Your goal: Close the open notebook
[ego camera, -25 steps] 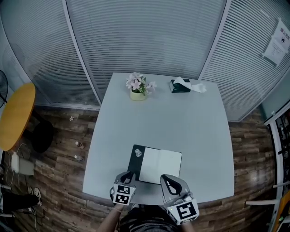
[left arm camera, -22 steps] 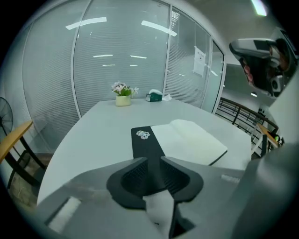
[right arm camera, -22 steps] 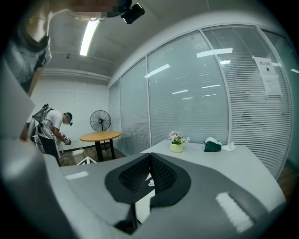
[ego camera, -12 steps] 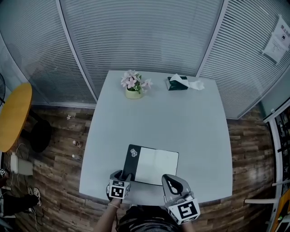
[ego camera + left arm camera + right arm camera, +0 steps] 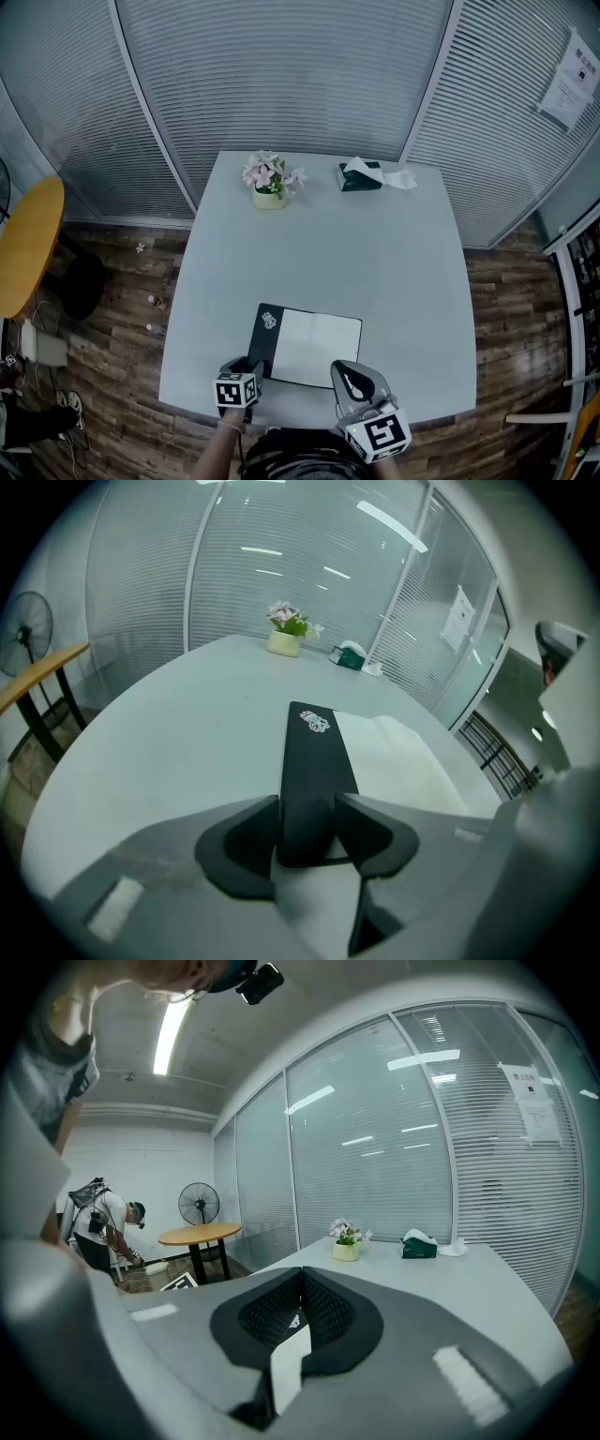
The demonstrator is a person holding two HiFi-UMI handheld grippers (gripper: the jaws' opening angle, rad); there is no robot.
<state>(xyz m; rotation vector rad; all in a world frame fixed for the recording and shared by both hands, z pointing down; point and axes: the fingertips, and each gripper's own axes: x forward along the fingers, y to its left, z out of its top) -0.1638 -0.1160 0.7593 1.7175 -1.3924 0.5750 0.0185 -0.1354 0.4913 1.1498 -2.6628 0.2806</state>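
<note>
- Tabletop (image 5: pixel 375 253), pale grey with rounded corners, fills the middle of the head view, on a floor (image 5: pixel 103 319) of dark wood planks.
- Glass partitions with horizontal blinds (image 5: pixel 281 84) close the room behind the table; a printed paper notice (image 5: pixel 570 80) hangs on the panel at far right.
- At the table's far edge stand a small pot of pink flowers (image 5: pixel 269 180) and, to its right and apart from it, a dark green tissue box (image 5: pixel 361 176) with a white tissue pulled up.
- The notebook (image 5: pixel 314 349) lies open near the table's near edge, white page up, with its black cover (image 5: pixel 262 336) spread out to the left.
- The left gripper (image 5: pixel 307 819) is at the notebook's near left corner, its jaws opening wide, with the near end of the black cover between them.
- The right gripper (image 5: pixel 301 1283) hangs over the table's near edge, just right of the notebook, its jaws pressed together with nothing between them.
- A round yellow-topped side table (image 5: pixel 28 244) stands off to the left.
- The right gripper view also takes in a standing fan (image 5: pixel 198 1206), a ceiling strip light (image 5: pixel 171 1033) and a person (image 5: pixel 98 1227) bending over at the back of the room.
</note>
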